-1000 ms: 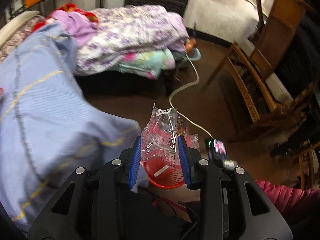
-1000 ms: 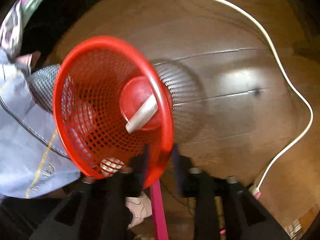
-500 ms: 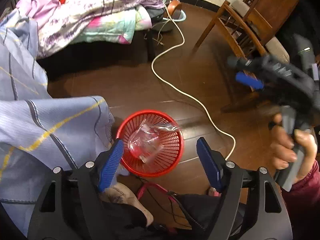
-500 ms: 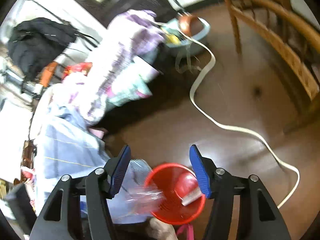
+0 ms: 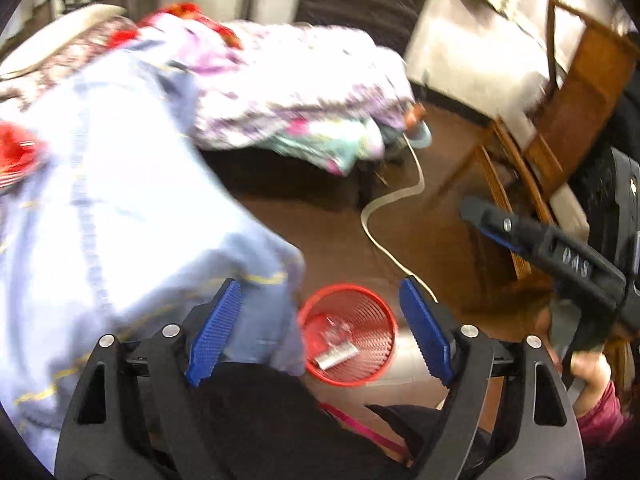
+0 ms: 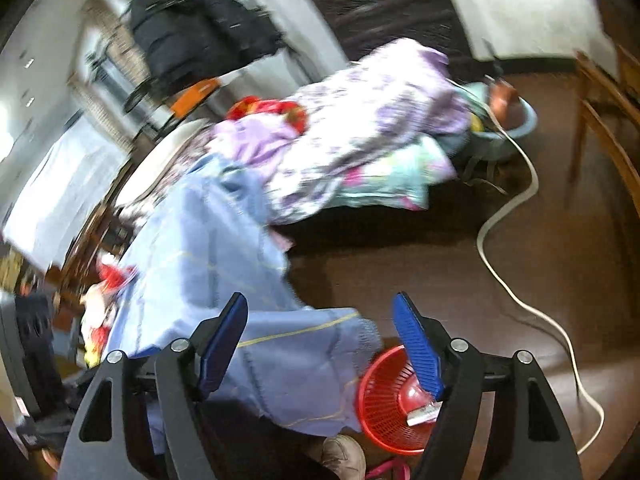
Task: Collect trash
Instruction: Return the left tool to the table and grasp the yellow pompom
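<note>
A red mesh waste basket (image 5: 362, 354) stands on the brown floor; it also shows in the right wrist view (image 6: 386, 402). Inside lie a clear plastic wrapper (image 5: 338, 326) and a grey-white stick-shaped piece (image 5: 335, 358). My left gripper (image 5: 320, 332) is open and empty, well above the basket. My right gripper (image 6: 320, 344) is open and empty, raised above the bed's edge and the basket. The right gripper's body (image 5: 552, 256) shows at the right of the left wrist view.
A bed with a light blue sheet (image 5: 120, 216) and a purple floral quilt (image 6: 372, 120) fills the left. A white cable (image 6: 520, 272) runs across the floor. A wooden chair (image 5: 560, 128) stands at the right. Red items (image 6: 108, 276) lie on the bed's near end.
My left gripper opened and let the clear wrapper fall into the red basket. My right gripper let go of the basket's rim. Both grippers rose away from it.
</note>
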The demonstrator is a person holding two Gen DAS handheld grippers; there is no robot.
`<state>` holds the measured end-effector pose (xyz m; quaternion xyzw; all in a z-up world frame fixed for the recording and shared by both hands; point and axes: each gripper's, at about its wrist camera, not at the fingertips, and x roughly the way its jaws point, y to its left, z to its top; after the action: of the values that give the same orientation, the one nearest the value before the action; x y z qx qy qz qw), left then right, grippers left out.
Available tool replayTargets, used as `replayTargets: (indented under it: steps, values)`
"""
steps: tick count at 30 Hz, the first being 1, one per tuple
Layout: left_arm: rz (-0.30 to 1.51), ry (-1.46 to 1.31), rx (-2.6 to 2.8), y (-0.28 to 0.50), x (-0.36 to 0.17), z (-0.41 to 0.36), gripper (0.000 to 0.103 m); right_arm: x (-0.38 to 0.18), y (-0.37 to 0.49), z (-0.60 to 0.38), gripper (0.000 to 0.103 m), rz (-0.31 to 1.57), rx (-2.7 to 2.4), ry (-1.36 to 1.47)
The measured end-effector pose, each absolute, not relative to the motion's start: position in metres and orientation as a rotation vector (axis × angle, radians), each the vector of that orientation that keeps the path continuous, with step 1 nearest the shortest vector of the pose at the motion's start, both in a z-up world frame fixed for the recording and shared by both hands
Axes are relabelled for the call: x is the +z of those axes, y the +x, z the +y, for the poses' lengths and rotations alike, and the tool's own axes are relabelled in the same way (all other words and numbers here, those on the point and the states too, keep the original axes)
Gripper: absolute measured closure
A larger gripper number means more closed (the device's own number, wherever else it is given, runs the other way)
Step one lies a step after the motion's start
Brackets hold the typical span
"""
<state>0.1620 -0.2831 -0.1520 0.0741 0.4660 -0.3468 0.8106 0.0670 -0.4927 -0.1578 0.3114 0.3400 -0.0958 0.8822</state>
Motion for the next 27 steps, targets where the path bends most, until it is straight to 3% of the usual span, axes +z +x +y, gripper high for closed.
replayTargets:
  steps: [11, 21, 27]
  values:
    - [0.840, -0.005, -0.434, 0.178, -0.113, -0.134, 0.016, -0.094, 0.106, -0.352, 0.018, 0.666, 0.026, 0.383]
    - [0.813, -0.125, -0.087, 0.218, -0.127, 0.039, 0.015, -0.095, 0.126, -0.263, 0.017, 0.714, 0.135, 0.298]
    - [0.807, -0.118, -0.086, 0.244, -0.138, 0.059, 0.017, -0.102, 0.136, -0.241, 0.017, 0.763, 0.140, 0.253]
